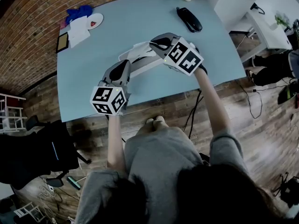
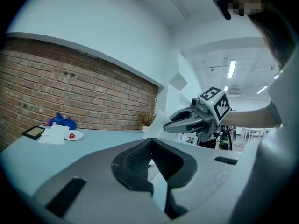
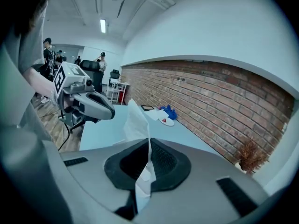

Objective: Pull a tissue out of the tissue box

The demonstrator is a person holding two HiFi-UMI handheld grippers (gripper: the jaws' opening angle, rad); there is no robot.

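Note:
On the light blue table (image 1: pixel 121 22) lies a white tissue box (image 1: pixel 140 59), between the two grippers. My right gripper (image 1: pixel 156 45) (image 3: pixel 145 171) is shut on a white tissue (image 3: pixel 135 120), which rises in a peak out of its jaws. In the left gripper view the tissue (image 2: pixel 161 118) stands at the tip of the right gripper (image 2: pixel 167 124). My left gripper (image 1: pixel 125 68) (image 2: pixel 152 171) sits at the box's near left end, shut on a thin pale edge that looks like the box's. The right gripper view has the left gripper (image 3: pixel 112 115) just left of the tissue.
A black stapler-like object (image 1: pixel 189 19) lies at the table's far right. At the far left are a white plate (image 1: pixel 95 20), a blue cloth (image 1: pixel 78 13), papers (image 1: pixel 78 31) and a dark tablet (image 1: pixel 62 42). A black chair (image 1: pixel 42 148) stands left of the person.

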